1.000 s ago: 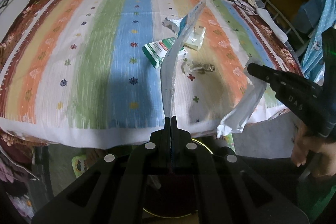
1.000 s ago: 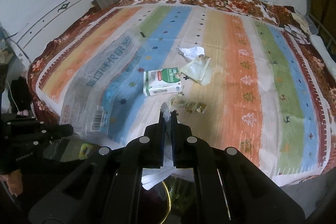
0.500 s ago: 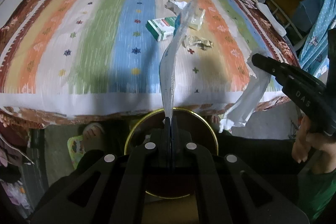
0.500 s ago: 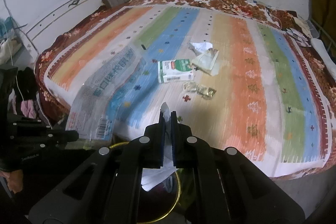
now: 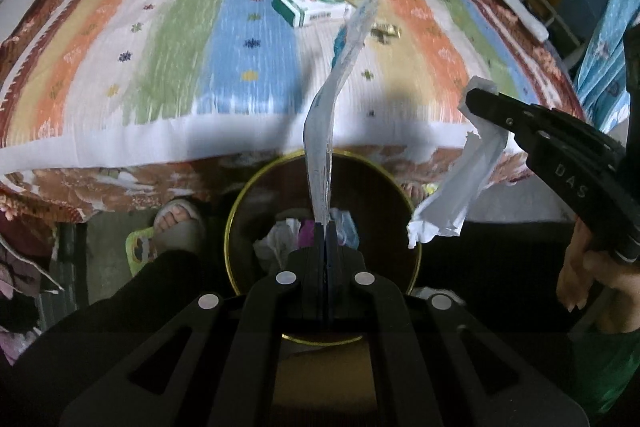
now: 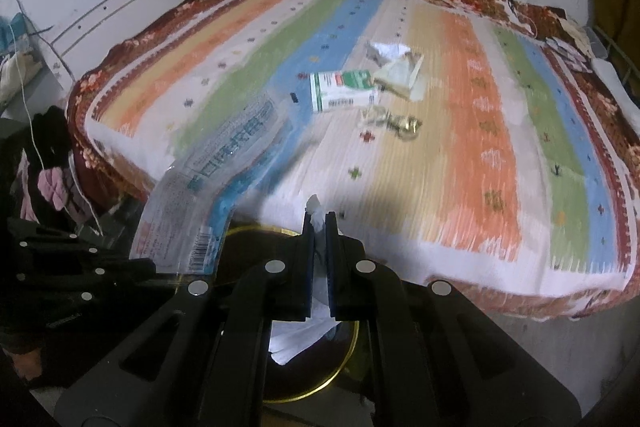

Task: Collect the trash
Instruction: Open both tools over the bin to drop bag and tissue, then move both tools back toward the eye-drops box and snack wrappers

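My left gripper point(image 5: 323, 227) is shut on a clear printed plastic wrapper point(image 5: 326, 115) that stands up edge-on over a round gold-rimmed bin point(image 5: 236, 219); from the right wrist the wrapper point(image 6: 208, 187) shows flat at the left. My right gripper point(image 6: 319, 219) is shut on a crumpled white tissue point(image 6: 316, 207), which hangs at the right of the left wrist view as white tissue point(image 5: 460, 187) beside the bin. On the striped bedspread point(image 6: 480, 147) lie a green-and-white box point(image 6: 344, 91), crumpled papers point(image 6: 396, 67) and small foil wrappers point(image 6: 396, 121).
The bin holds several scraps point(image 5: 280, 239). A person's sandalled foot point(image 5: 176, 223) stands left of it at the bed's edge. A hand point(image 5: 588, 275) holds the right gripper. Clothes hang at the far right point(image 5: 600, 39); a dark bundle point(image 6: 48, 163) lies left.
Both grippers have drawn back from the bed and sunk, carrying wrapper and tissue. The bin, hidden a second ago, now lies under them.
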Demonstrator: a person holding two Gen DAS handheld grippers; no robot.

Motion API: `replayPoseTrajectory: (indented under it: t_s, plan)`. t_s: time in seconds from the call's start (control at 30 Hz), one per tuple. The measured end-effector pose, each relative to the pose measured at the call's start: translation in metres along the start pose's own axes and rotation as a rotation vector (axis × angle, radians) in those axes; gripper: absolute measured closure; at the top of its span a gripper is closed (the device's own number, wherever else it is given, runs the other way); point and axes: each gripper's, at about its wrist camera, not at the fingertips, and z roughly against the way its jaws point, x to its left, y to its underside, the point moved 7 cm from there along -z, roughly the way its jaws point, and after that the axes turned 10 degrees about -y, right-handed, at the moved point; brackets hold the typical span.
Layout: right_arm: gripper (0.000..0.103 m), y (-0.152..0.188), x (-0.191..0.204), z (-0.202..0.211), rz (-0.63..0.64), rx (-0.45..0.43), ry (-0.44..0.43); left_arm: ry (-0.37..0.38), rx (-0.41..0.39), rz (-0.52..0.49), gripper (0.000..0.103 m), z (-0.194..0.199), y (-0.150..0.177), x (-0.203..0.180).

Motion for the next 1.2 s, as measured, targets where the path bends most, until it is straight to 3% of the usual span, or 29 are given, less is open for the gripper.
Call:
replayPoseTrajectory:
  t_s: [0.43, 1.0, 1.1, 1.13, 1.17, 1.2]
  plan:
    - [0.099, 0.049, 0.01, -0.024, -0.019, 0.107, -0.012, -0.047, 0.145, 0.005, 0.103, -0.03, 0.052, -0.006]
    - [0.098, 0.061, 0.008, -0.042, -0.053, 0.177, -0.018, -0.027, 0.201, 0.041, 0.103, -0.039, 0.064, -0.007]
    - [0.075, 0.061, 0.001, -0.045, -0.106, 0.186, -0.038, -0.013, 0.22, 0.075, 0.097, -0.042, 0.063, -0.004]
    - [0.069, 0.062, 0.0, -0.047, -0.122, 0.195, -0.051, -0.008, 0.221, 0.085, 0.089, -0.042, 0.062, -0.002]
    - [0.067, 0.064, 0.0, -0.049, -0.127, 0.205, -0.06, 0.003, 0.221, 0.091, 0.08, -0.042, 0.061, -0.003]
    - [0.066, 0.065, 0.001, -0.051, -0.127, 0.214, -0.064, 0.007, 0.216, 0.092, 0.078, -0.041, 0.061, -0.003]
